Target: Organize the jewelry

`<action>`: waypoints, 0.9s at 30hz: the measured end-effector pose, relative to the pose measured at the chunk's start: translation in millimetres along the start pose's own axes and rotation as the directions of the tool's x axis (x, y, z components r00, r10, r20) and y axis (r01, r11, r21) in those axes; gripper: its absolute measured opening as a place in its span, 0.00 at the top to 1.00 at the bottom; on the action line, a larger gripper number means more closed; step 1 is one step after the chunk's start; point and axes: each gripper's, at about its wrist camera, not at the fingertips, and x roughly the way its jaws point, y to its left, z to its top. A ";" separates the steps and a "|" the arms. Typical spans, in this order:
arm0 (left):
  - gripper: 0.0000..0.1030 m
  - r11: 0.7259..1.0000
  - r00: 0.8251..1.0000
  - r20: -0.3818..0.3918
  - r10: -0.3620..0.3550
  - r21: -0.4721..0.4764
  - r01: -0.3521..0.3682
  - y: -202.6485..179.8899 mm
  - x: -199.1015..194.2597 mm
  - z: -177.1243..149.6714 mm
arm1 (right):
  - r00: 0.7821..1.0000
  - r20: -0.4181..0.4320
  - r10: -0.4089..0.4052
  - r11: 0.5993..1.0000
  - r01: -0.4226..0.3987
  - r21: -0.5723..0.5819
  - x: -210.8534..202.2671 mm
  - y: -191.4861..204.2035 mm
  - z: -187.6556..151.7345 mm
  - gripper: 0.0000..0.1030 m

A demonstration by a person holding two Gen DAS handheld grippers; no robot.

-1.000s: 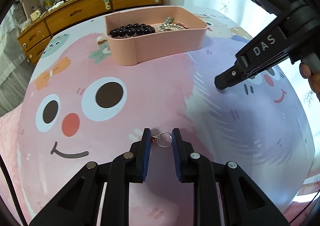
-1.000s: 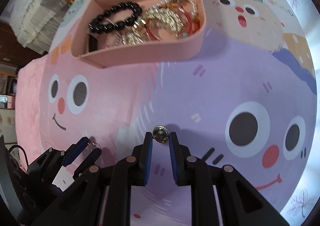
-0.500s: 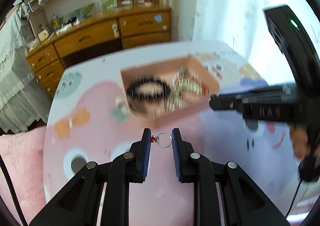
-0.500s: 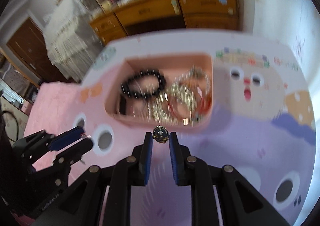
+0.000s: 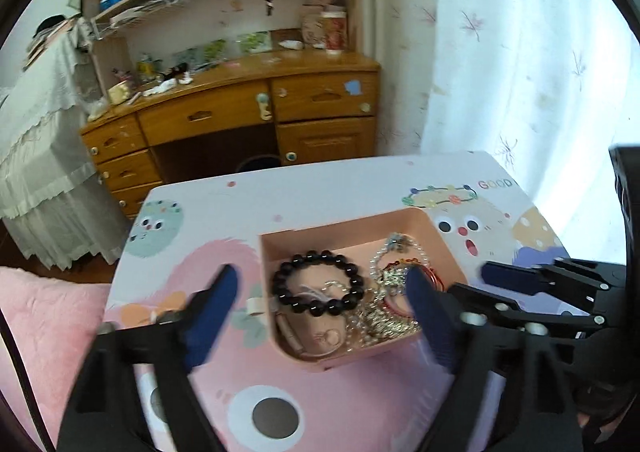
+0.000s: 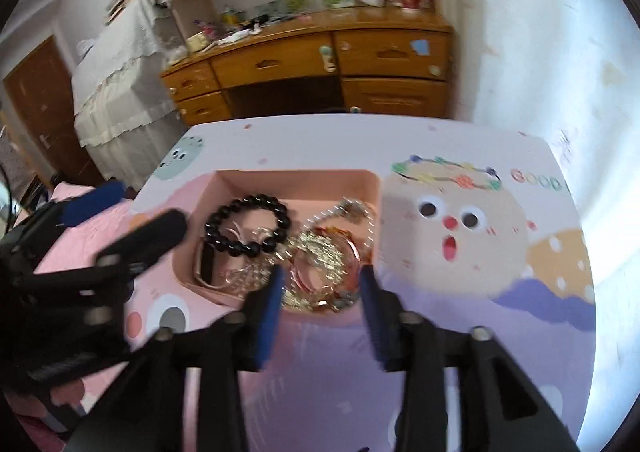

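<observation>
1. Your left gripper (image 5: pixel 320 292) hangs above the pink tray (image 5: pixel 344 226). Its jaws have just been opening and now stand wide apart, with nothing held between the blue pads.
2. Your right gripper (image 6: pixel 322 286) hangs over the near right end of the same tray. Its jaws have just been opening and stand apart, gripping nothing.
3. The tray sits on the cartoon-printed table (image 5: pixel 200 207), near the middle of the top.
4. Inside the tray, the black bead bracelet (image 5: pixel 318 288) lies at the left end. A tangle of gold and silver chains (image 6: pixel 320 252) with a red bangle (image 5: pixel 434 278) fills the right end.
5. The small ring and charm cannot be singled out in the pile; the frames are blurred there.
6. A wooden desk (image 5: pixel 240 115) stands beyond the table, against the wall.
</observation>
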 end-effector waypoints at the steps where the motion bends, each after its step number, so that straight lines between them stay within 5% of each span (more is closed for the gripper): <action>1: 0.11 1.000 1.000 -0.007 0.001 -0.010 -0.001 4.5 -2.7 -3.3 | 1.000 0.001 0.000 1.000 0.000 0.014 -1.8 -2.0 -3.7 0.49; 5: 0.10 0.999 0.994 -0.105 0.010 -0.031 -0.013 23.5 -8.5 -26.9 | 0.999 -0.015 -0.032 0.996 0.033 0.084 -14.3 -2.3 -20.4 0.35; 10: 0.10 0.998 0.967 -0.251 -0.033 -0.067 0.017 48.1 -29.9 -67.5 | 0.991 -0.112 -0.080 0.987 0.095 0.131 -38.7 19.8 -55.1 0.18; 14: 0.10 0.990 0.928 -0.365 -0.080 -0.139 0.031 70.7 -65.7 -103.3 | 0.973 -0.204 -0.106 0.974 0.143 0.178 -61.9 47.3 -96.1 0.08; 18: 0.10 0.980 0.883 -0.466 -0.060 -0.194 -0.036 94.1 -106.1 -137.8 | 0.947 -0.317 -0.060 0.957 0.145 0.253 -85.9 76.4 -140.8 0.07; 21: 0.10 0.976 0.843 -0.528 -0.099 -0.219 -0.022 101.6 -131.8 -149.6 | 0.932 -0.364 0.003 0.939 0.122 0.322 -104.6 93.2 -159.3 0.07; 24: 0.10 0.971 0.851 -0.510 -0.127 -0.241 0.001 104.3 -160.9 -144.5 | 0.936 -0.348 0.062 0.910 0.090 0.404 -127.3 105.7 -160.9 0.07; 27: 0.10 0.980 0.882 -0.455 -0.122 -0.195 0.035 97.3 -181.4 -122.8 | 0.953 -0.298 0.058 0.904 0.077 0.422 -153.0 119.0 -148.4 0.06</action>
